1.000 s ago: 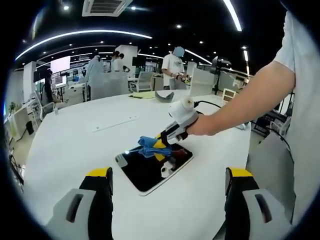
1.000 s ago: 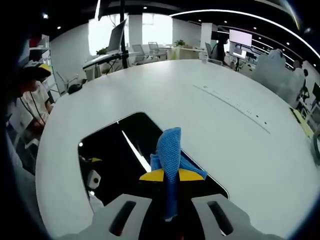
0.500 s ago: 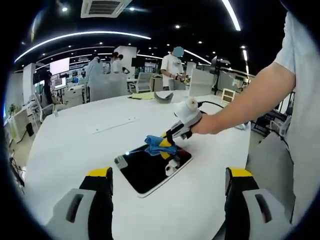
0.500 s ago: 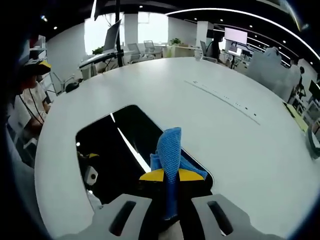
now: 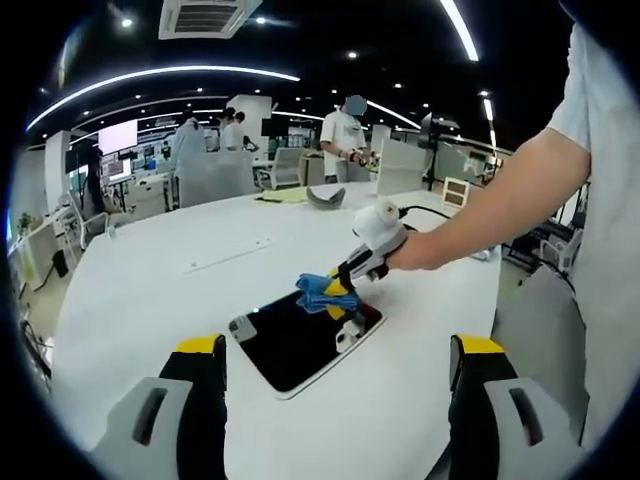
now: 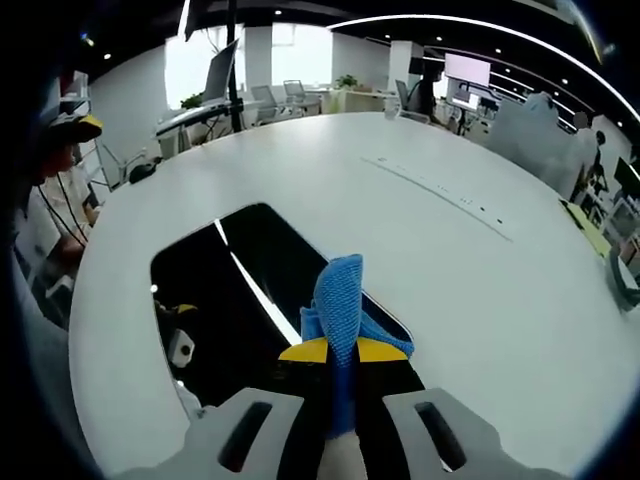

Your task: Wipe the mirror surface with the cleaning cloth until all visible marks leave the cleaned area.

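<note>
A dark rectangular mirror (image 5: 300, 340) (image 6: 225, 290) with a pale frame lies flat on the white table (image 5: 150, 290). My right gripper (image 6: 340, 350) is shut on a blue cleaning cloth (image 6: 343, 305), held over the mirror's near right part. In the left gripper view that same right gripper (image 5: 345, 290) comes in from the right in a person's hand, with the blue cloth (image 5: 322, 292) at the mirror's far edge. My left gripper (image 5: 335, 360) stands open above the table, short of the mirror, with nothing between its jaws.
A long pale strip (image 5: 228, 255) (image 6: 440, 195) lies on the table beyond the mirror. A cable (image 5: 420, 208) trails behind the right gripper. Several people (image 5: 345, 140) stand by desks and chairs at the back. A person's arm (image 5: 500, 200) reaches in from the right.
The right gripper with the cloth has slid toward the mirror's far edge and risen a little. In the right gripper view the mirror has drifted back toward the left.
</note>
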Demonstrator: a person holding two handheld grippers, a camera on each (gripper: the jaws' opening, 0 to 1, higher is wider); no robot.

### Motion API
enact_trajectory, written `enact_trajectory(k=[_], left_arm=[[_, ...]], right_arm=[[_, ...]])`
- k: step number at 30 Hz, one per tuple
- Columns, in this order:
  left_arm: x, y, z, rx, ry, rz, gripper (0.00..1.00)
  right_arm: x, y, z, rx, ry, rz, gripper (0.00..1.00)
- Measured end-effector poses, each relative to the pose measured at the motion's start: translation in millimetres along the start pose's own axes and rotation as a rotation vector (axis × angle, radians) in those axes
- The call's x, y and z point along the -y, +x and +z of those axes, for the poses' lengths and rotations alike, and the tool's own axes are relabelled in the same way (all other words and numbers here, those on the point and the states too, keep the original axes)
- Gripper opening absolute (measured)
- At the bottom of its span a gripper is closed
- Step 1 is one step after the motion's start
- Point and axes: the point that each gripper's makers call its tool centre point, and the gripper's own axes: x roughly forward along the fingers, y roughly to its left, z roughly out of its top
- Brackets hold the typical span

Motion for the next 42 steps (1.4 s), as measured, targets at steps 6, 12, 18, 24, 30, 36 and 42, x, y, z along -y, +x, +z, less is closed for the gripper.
enact_trajectory(k=[6, 12, 18, 24, 30, 36, 42], left_arm=[[0.3, -1.8, 0.8, 0.000, 0.006, 0.005, 0.93], [-0.1, -2.9, 2.2, 0.003, 0.005, 0.009, 0.93], [2.3, -1.9, 3.3, 0.007, 0.006, 0.006, 0.93], [6.5, 0.3, 3.3, 0.004, 0.009, -0.005, 0.93], [7.3, 1.9, 3.7, 0.006, 0.008, -0.010, 0.93], [6.3, 3.8, 5.6, 0.015, 0.010, -0.010, 0.93], [5.5, 3.3, 4.9, 0.016, 0.011, -0.013, 0.93]], right_arm=[[2.9, -4.0, -4.2, -0.005, -0.001, -0.005, 0.02], [6.5, -9.6, -10.0, -0.012, 0.008, -0.016, 0.02], [9.7, -14.7, -15.2, -0.019, 0.013, -0.023, 0.02], [12.4, -20.8, -21.6, -0.025, 0.022, -0.036, 0.02], [14.1, -22.8, -24.6, -0.039, 0.029, -0.040, 0.02], [13.3, -23.0, -24.8, -0.045, 0.027, -0.048, 0.02], [12.9, -23.3, -25.0, -0.038, 0.046, -0.064, 0.02]])
